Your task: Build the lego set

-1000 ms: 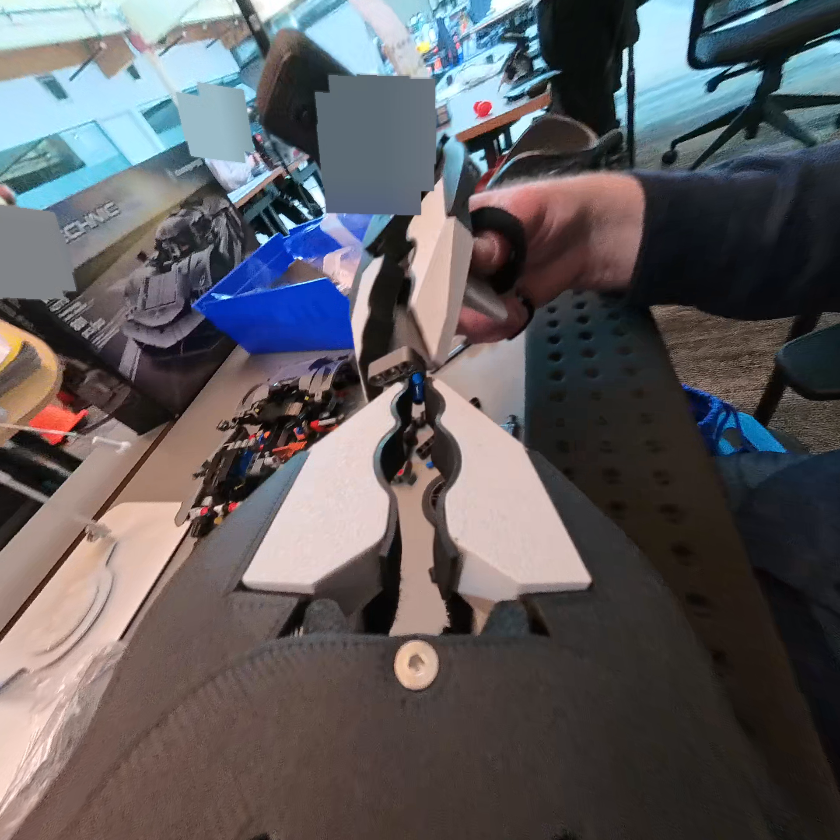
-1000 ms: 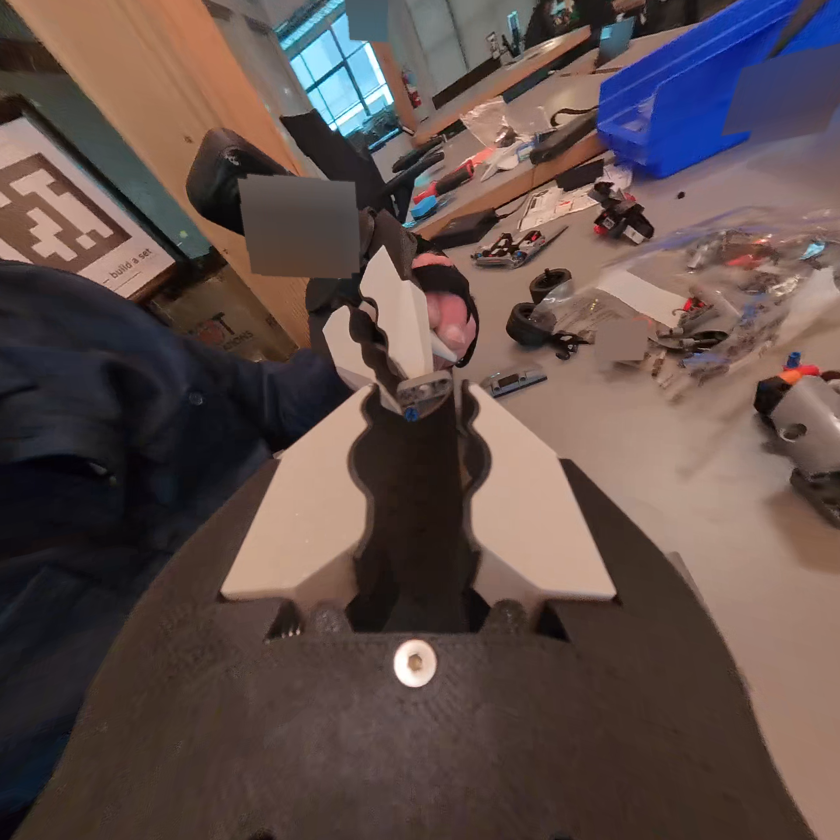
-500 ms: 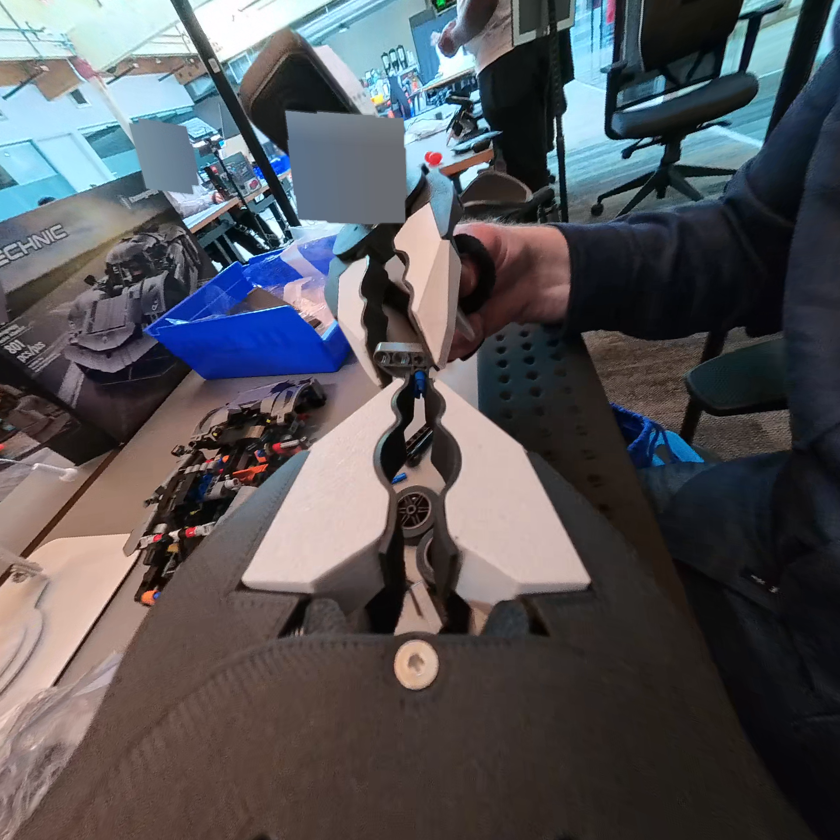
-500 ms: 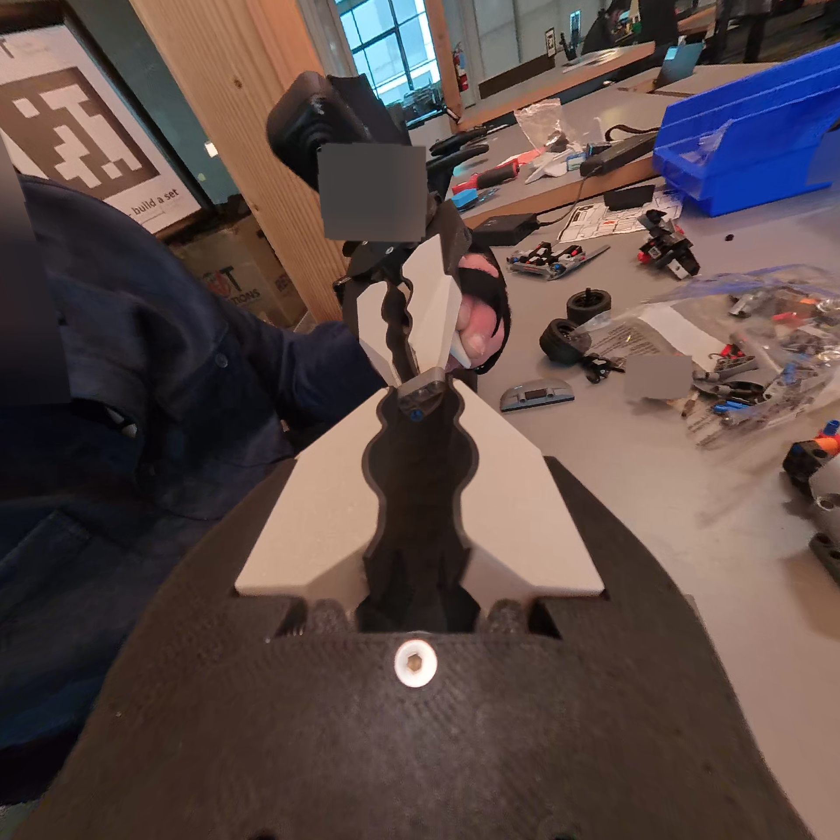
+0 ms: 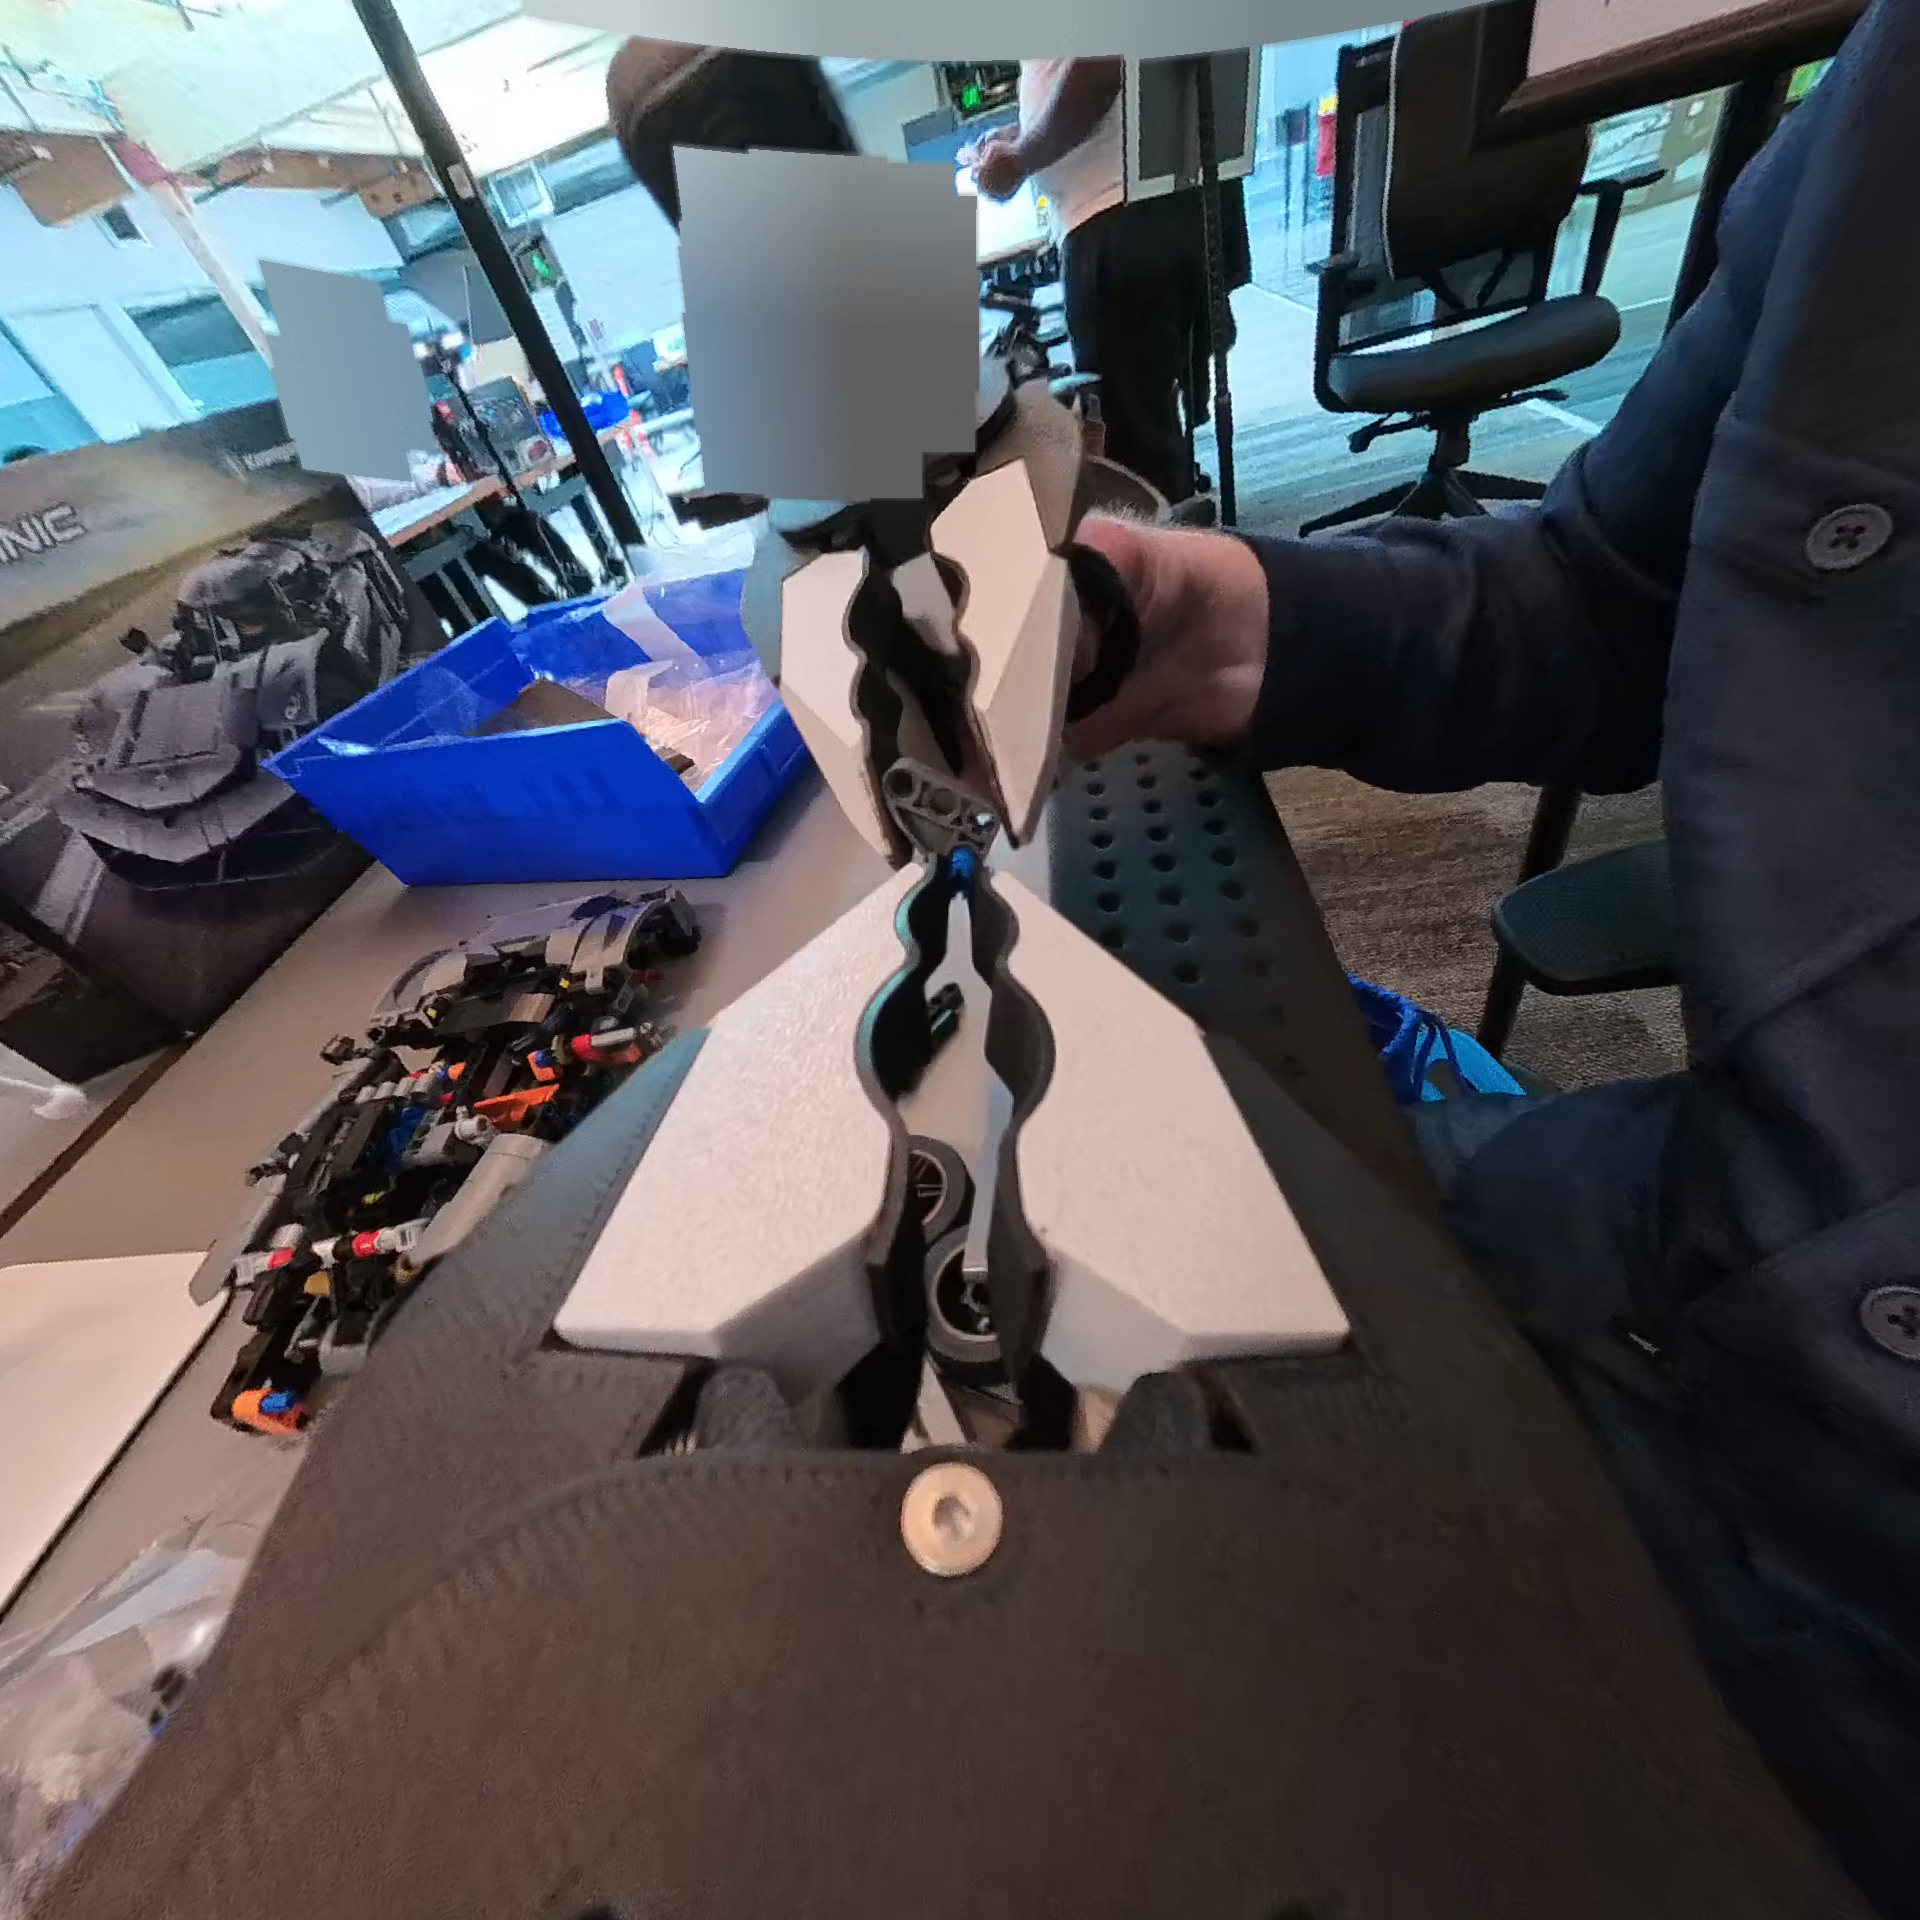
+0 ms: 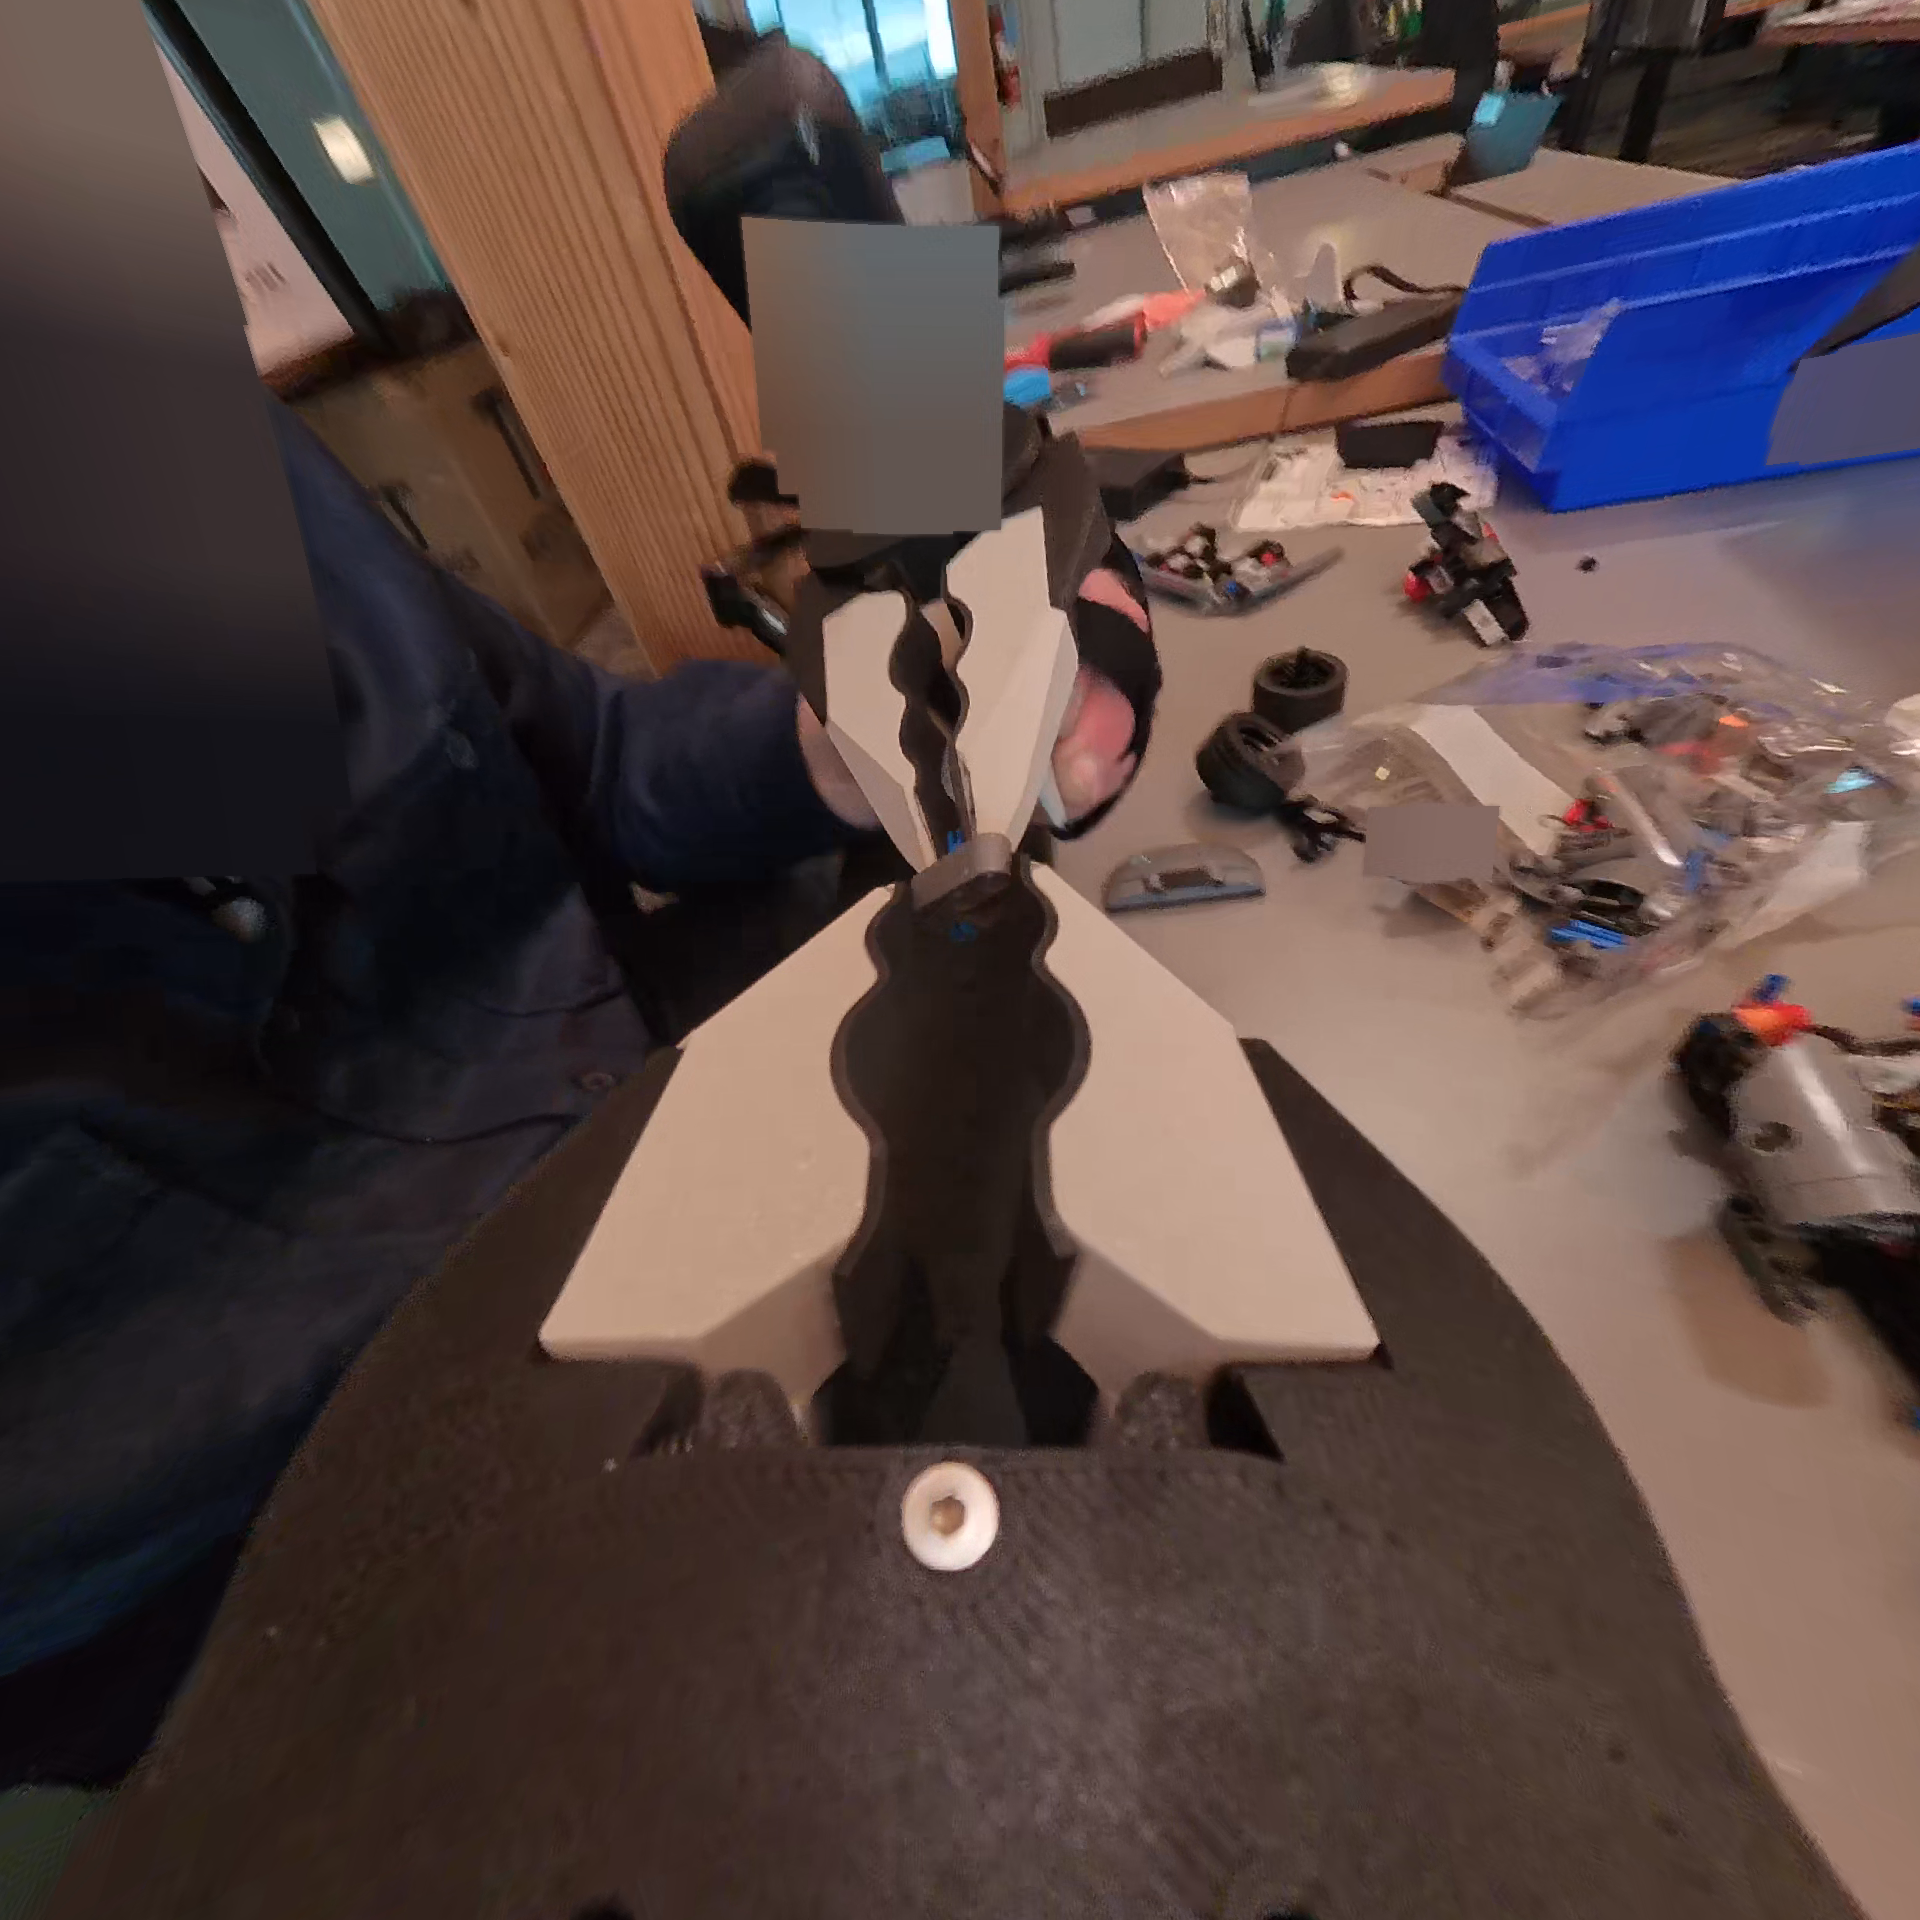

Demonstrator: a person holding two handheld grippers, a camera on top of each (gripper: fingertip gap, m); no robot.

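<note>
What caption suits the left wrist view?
Left tool pinches a blue pin against the grey beam held by the right tool.

bright daylight | wide-angle edge distortion | right view motion-blurred

Grey table [image 6: 1299,1039], wooden pillar [image 6: 561,260], office chair [image 5: 1455,312], bright windows

The fingers [image 5: 790,1143] are white with black wavy inner edges, and between them sit a grey beam [image 5: 940,805] and a blue pin [image 5: 961,864]. The bin [image 5: 540,790] is bright blue on a grey bench [image 6: 1403,1195].
</note>
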